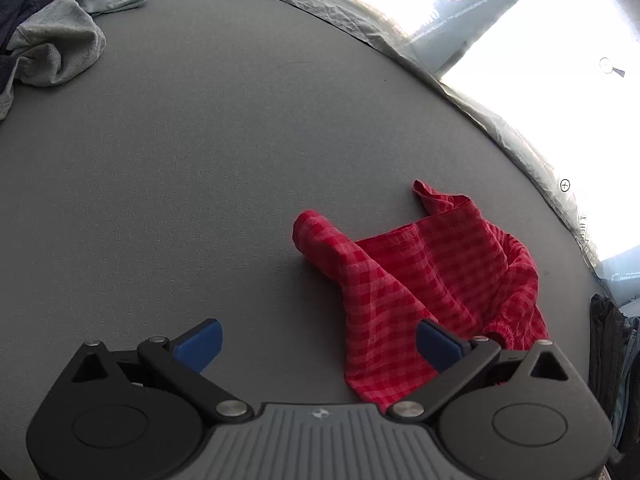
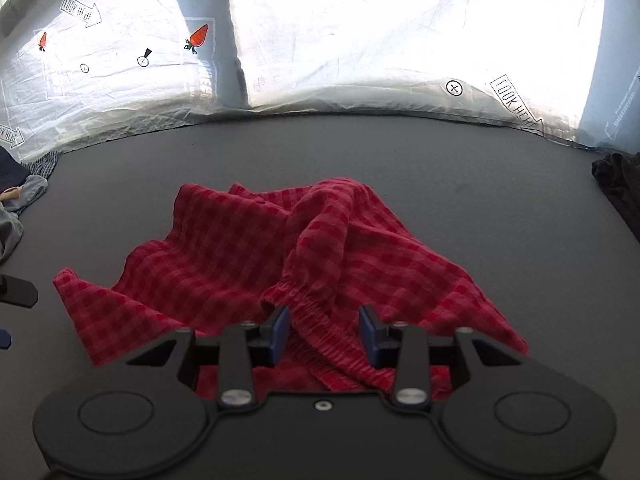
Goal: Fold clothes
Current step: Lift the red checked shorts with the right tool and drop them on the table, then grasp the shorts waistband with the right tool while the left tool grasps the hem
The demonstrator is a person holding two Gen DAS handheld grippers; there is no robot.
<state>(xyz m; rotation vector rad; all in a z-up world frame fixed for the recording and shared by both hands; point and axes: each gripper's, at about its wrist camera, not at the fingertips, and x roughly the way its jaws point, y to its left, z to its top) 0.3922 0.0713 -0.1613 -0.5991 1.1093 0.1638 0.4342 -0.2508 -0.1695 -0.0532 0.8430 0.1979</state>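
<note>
Both grippers are standing open and empty, right gripper (image 2: 323,330) straddling the red checked shorts' (image 2: 256,248) elastic waistband (image 2: 320,308), left gripper (image 1: 318,346) beside them; we're judging spreading flat comes next.

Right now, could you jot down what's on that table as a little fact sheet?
surface: grey table
main item: red checked garment, crumpled, unfolded
elastic band: gathered waistband lies between the right tongs
right tongs: open, pads not pressing
left tongs: open wide, nothing between them
other laundry: pile of grey and blue clothes at a far corner
backdrop: white printed sheet
</note>
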